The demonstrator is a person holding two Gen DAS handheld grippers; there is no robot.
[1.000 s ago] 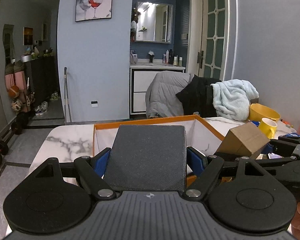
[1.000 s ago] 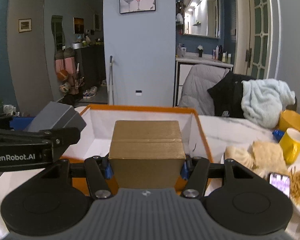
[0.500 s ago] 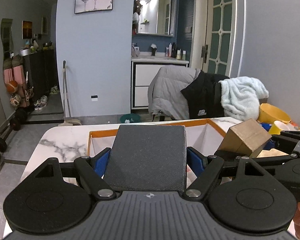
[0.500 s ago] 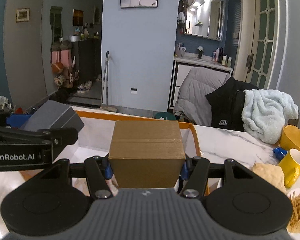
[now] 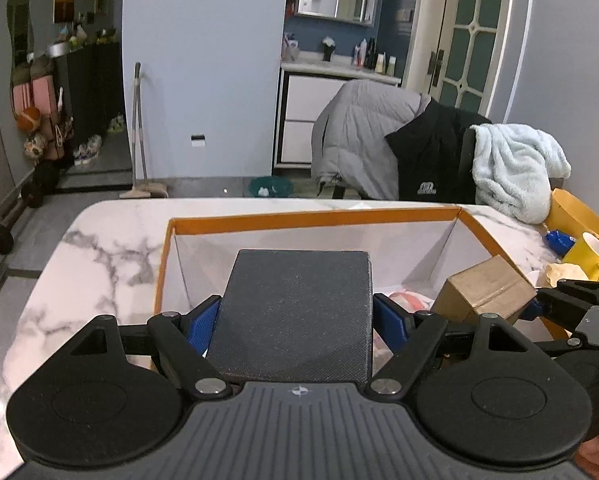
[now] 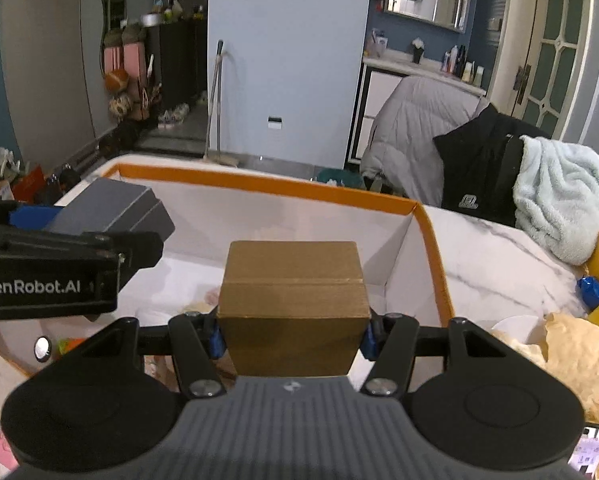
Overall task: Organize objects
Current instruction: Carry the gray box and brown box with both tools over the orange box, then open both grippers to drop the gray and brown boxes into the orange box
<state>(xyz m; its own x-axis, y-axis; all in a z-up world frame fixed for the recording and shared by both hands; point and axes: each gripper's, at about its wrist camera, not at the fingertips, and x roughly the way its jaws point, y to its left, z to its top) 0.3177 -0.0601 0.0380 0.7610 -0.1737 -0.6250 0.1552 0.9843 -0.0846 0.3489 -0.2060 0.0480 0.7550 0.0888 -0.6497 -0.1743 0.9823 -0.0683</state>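
- My left gripper [image 5: 297, 316] is clamped wide on the grey box [image 5: 295, 312]; blue pads press both its sides, and the grip looks unchanged from a second ago.
- Change on the left: earlier the orange-rimmed bin [image 5: 315, 218] showed only its far rim behind the box. Now I look down into it, white inner walls and some of the floor in view. I have carried the grey box forward and lower, and it hangs over the bin's left half.
- The marble table [image 5: 99, 236] lies bare to the left of the bin.
- My right gripper [image 6: 293, 334] is closed narrower on the brown cardboard box [image 6: 293, 304], pads tight on both flanks, same hold as before.
- Change on the right: the bin rim [image 6: 431, 240] was level with the box top a second ago; now it wraps around and beyond the box, so this one too sits above the bin's interior, right of the grey box [image 6: 111, 208].
- Soft, pale items I cannot identify already lie on the bin floor.
- Further right, outside the bin: a yellow mug [image 5: 589, 254], still on the table.
- My reading: transport is nearly done; both boxes need lowering and release, placed apart so they do not knock together.
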